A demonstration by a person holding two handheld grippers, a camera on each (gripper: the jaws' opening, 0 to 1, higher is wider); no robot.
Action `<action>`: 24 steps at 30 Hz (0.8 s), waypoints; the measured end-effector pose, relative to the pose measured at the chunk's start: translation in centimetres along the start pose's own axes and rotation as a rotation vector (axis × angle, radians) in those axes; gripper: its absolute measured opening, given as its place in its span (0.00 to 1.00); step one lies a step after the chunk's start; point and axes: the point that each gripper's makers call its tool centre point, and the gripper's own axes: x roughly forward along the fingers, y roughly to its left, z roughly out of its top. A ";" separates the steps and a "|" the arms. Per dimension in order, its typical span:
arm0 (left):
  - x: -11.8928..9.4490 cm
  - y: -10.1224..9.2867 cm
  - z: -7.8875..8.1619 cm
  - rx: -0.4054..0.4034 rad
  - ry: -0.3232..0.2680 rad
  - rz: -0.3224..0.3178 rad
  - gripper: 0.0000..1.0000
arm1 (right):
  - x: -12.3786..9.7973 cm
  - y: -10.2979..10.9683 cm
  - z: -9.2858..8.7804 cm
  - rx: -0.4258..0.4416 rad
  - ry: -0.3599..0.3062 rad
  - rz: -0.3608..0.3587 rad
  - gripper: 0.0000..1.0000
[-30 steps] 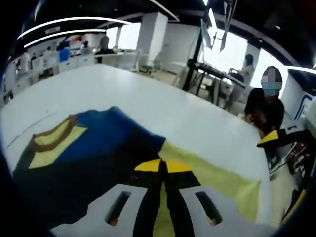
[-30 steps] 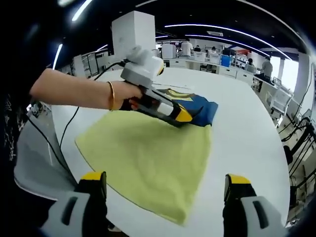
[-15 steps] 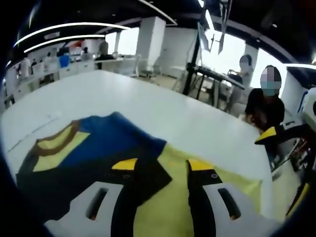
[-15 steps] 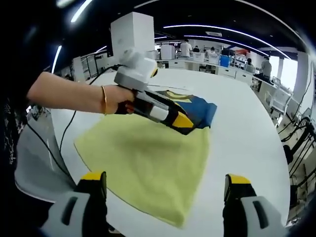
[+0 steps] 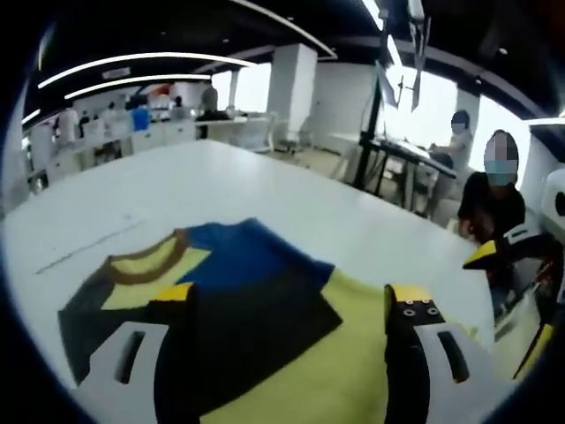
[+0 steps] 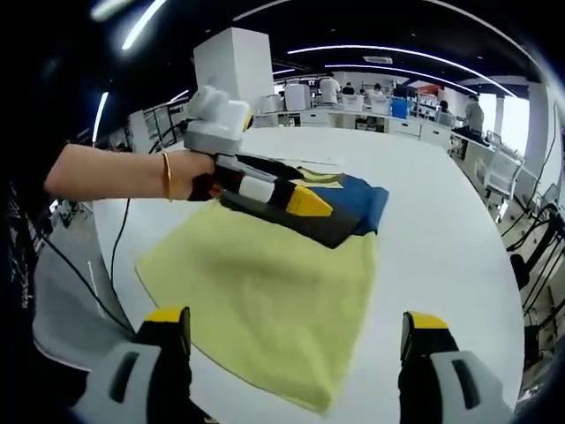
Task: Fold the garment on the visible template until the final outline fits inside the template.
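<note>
A garment lies flat on the white table [image 6: 459, 247]. Its big yellow body [image 6: 265, 291] is nearest me and a blue and dark part [image 6: 364, 203] with a yellow, brown-edged collar [image 5: 146, 263] lies at the far end. My left gripper [image 5: 293, 296] is open wide, jaws spread over the dark and yellow cloth [image 5: 256, 309] with nothing between them. In the right gripper view a hand holds that left gripper [image 6: 322, 216] just above the blue part. My right gripper [image 6: 297, 322] stands open at the garment's near yellow edge, holding nothing.
A thin dark line [image 5: 84, 250] runs across the table left of the collar. A seated person [image 5: 494, 199] is off the table's far right edge, with desks and chairs behind. Bare white tabletop lies beyond and to the right of the garment [image 6: 441, 177].
My left gripper, shut on the cloth a second ago, has opened wide and let it go. In the right gripper view it has lifted and drawn back to the left.
</note>
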 end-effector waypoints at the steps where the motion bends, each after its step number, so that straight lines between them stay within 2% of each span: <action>1: -0.1 0.2 0.0 -0.003 0.000 0.002 0.90 | 0.0 0.0 0.0 -0.001 0.002 0.000 1.00; 4: -1.4 0.7 -0.1 0.007 0.010 0.011 0.99 | 0.0 -0.2 0.0 -0.006 0.009 -0.001 1.00; 12: -4.2 1.4 -1.0 0.015 0.017 0.006 0.99 | 0.2 -0.8 0.0 -0.001 0.013 0.003 1.00; 17: -6.8 1.6 -1.6 0.011 0.022 0.013 0.99 | 0.2 -1.2 -0.1 0.009 0.017 -0.010 1.00; 24: -10.4 2.2 -2.4 0.014 0.032 0.029 0.99 | 0.1 -1.9 -1.0 0.031 0.056 -0.027 1.00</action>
